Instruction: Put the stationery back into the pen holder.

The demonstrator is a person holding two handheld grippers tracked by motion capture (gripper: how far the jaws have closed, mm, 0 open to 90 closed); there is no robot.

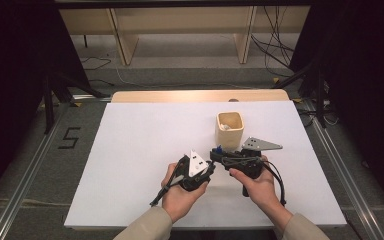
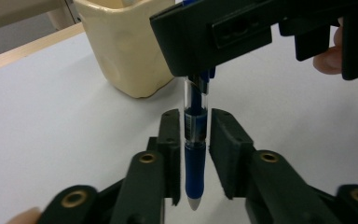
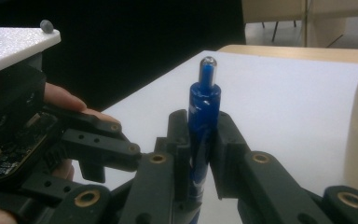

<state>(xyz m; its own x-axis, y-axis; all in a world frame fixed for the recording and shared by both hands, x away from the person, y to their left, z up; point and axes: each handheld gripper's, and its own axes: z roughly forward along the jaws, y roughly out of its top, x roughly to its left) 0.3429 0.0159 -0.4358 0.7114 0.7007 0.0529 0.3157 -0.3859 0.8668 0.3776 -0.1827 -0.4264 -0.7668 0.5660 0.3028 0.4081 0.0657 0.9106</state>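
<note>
A blue pen with a clear barrel stands upright above the white table. My right gripper is shut on its upper part, the push-button end sticking up past the jaws. My left gripper has its jaws either side of the lower barrel, with thin gaps showing between pads and pen, so it is open. The pen's white tip points down below the left pads. In the high view the two grippers meet jaw to jaw, left gripper and right gripper, just in front of a cream cup.
The cream cup stands close behind the pen and holds something pale. The white table top stretches wide to the left and in front of the hands. A wooden edge runs along the far side.
</note>
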